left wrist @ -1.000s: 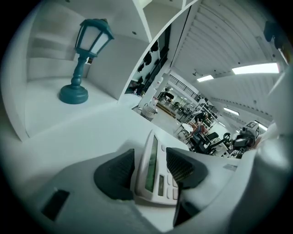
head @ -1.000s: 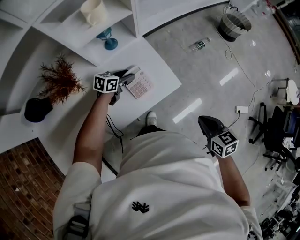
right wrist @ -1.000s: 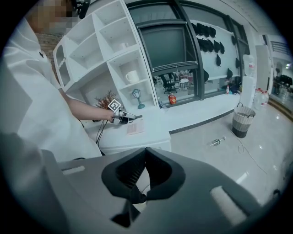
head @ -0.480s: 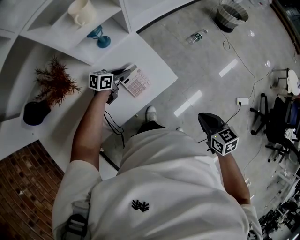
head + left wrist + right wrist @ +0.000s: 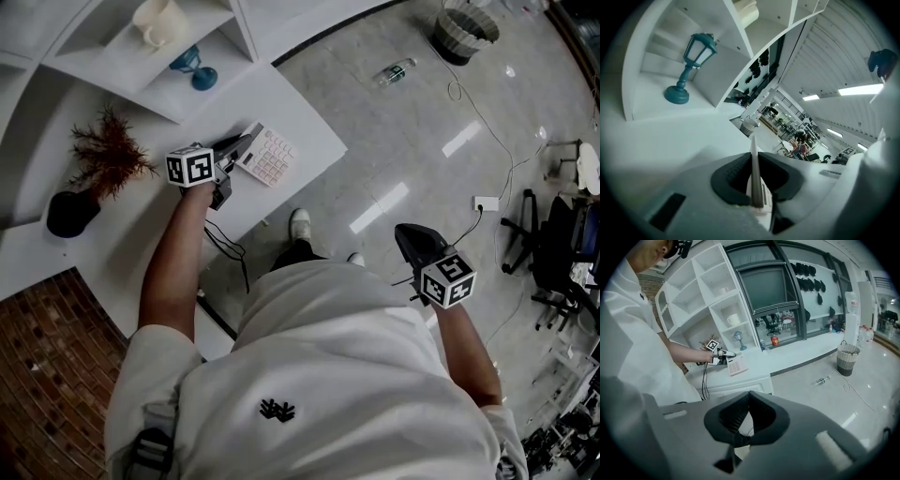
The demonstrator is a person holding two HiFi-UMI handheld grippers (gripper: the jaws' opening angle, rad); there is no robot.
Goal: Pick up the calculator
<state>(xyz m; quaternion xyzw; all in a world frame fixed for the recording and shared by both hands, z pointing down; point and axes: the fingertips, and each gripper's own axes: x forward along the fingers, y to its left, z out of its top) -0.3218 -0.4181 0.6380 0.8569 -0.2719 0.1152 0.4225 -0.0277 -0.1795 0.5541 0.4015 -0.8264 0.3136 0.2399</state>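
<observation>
Left gripper (image 5: pixel 242 147) is clamped on the calculator (image 5: pixel 270 156). Its jaws have just been closing with the calculator between them, and the pads (image 5: pixel 732 174) now press on both faces. In the left gripper view the calculator is edge-on: a thin blade running straight up the middle of the jaw gap, with a ribbed pad on either side.

Calculator's place: over the desk (image 5: pixel 314 127), near its front corner, the end away from the plant. Keys face up toward the head camera. The gripper has the edge nearest the desk's middle. The rest of the body sticks out past the fingertips toward the desk's corner. The gripped edge looks raised off the desk, body tilted. Can't tell if the far edge touches the desktop.

Right gripper (image 5: pixel 410 242): off the desk and well apart from it, over the floor (image 5: pixel 403 150). Tips are together with nothing in them.

Other stuff:
- Dried plant (image 5: pixel 111 155) stands at the desk's opposite end from the calculator.
- Teal lantern ornament (image 5: pixel 197 69) and mug (image 5: pixel 157 21) sit in the shelf cubbies at the desk's back.
- Black cable (image 5: pixel 225 246) hangs below the desk's front edge.
- Bottle (image 5: pixel 395 71) and bin (image 5: pixel 466 30) are on the floor, well apart from the desk.
</observation>
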